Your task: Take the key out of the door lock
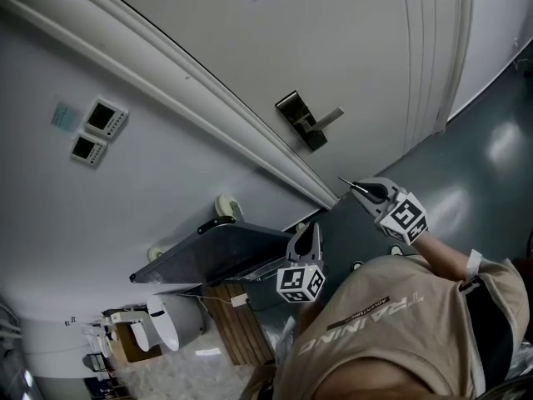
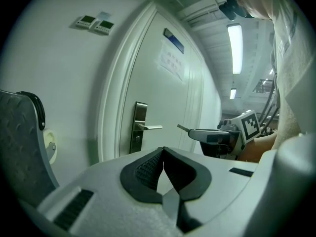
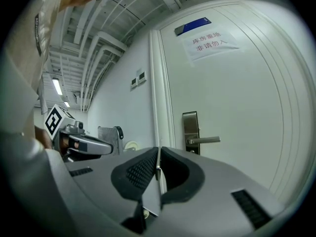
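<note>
Right gripper view, nearest item: the right gripper (image 3: 158, 154), a grey body with black ribbed pads. Its jaws are drawn narrow and clamped on a thin, flat, silver metal strip (image 3: 158, 169). The strip is seen edge-on, stands upright between the pads, and is judged to be the key.

Next: the left gripper (image 2: 163, 151), of the same build. Its pad tips meet and nothing is between them. In the head view it sits beside the right gripper and lower.

Further: the door lock (image 3: 190, 130), a tall brushed-steel plate with a level lever handle (image 3: 204, 140). It is mounted on the white panelled door (image 3: 247, 98), well apart from both grippers. Nothing can be seen projecting from the keyhole area under the lever, which is too small to read closely.

Farthest: a white paper notice (image 3: 210, 42) high on the door, and two small white wall control panels (image 1: 98, 128) past the frame.

Step in hand, as a judgement: the key appears to be out of the lock already and is being carried clear.

The next move calls for:
- a firm pinch on the strip's flat faces, since so thin a piece could pivot or slip;
- a path away from the door that misses the lever;
- no action from the left gripper.
</note>
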`<control>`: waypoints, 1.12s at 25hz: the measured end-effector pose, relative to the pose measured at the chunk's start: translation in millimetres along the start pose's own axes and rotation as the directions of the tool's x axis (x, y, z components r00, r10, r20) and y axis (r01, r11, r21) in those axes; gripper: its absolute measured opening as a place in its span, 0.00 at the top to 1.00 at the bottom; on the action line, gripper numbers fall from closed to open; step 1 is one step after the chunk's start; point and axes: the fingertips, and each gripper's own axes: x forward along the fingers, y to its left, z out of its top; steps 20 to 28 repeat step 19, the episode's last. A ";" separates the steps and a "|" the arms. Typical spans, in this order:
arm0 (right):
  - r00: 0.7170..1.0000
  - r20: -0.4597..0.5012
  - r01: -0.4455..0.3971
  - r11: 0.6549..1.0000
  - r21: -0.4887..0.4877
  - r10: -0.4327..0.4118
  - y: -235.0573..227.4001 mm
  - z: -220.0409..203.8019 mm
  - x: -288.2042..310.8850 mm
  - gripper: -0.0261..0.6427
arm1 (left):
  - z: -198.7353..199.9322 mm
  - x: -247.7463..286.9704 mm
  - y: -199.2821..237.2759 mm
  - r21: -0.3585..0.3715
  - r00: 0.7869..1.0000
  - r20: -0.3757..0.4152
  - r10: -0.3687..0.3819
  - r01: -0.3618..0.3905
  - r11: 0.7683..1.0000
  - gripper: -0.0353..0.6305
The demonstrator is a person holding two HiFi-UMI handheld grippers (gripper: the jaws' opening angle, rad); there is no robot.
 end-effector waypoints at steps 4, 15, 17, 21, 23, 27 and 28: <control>1.000 -0.009 0.016 1.000 -0.010 -0.016 -5.4 -2.8 -16.2 0.92 | 9.5 4.9 -14.0 0.028 0.999 0.023 -0.027 0.027 0.999 0.93; 0.999 -0.041 0.022 0.999 0.035 -0.020 5.2 -20.8 -32.8 0.92 | 0.4 -8.2 -24.0 0.017 0.999 0.017 -0.040 0.039 0.999 0.93; 0.999 -0.036 0.020 0.999 0.025 -0.019 9.2 -14.8 -28.5 0.92 | 1.2 -12.8 -16.7 0.019 0.999 0.019 -0.027 0.027 0.999 0.93; 0.999 -0.034 0.017 1.000 0.014 -0.016 13.0 -9.1 -22.8 0.92 | 2.8 -16.9 -8.7 0.020 1.000 0.025 -0.015 0.015 1.000 0.93; 0.999 -0.034 0.017 1.000 0.014 -0.016 13.0 -9.1 -22.8 0.92 | 2.8 -16.9 -8.7 0.020 1.000 0.025 -0.015 0.015 1.000 0.93; 0.999 -0.034 0.017 1.000 0.014 -0.016 13.0 -9.1 -22.8 0.92 | 2.8 -16.9 -8.7 0.020 1.000 0.025 -0.015 0.015 1.000 0.93; 0.999 -0.034 0.017 1.000 0.014 -0.016 13.0 -9.1 -22.8 0.92 | 2.8 -16.9 -8.7 0.020 1.000 0.025 -0.015 0.015 1.000 0.93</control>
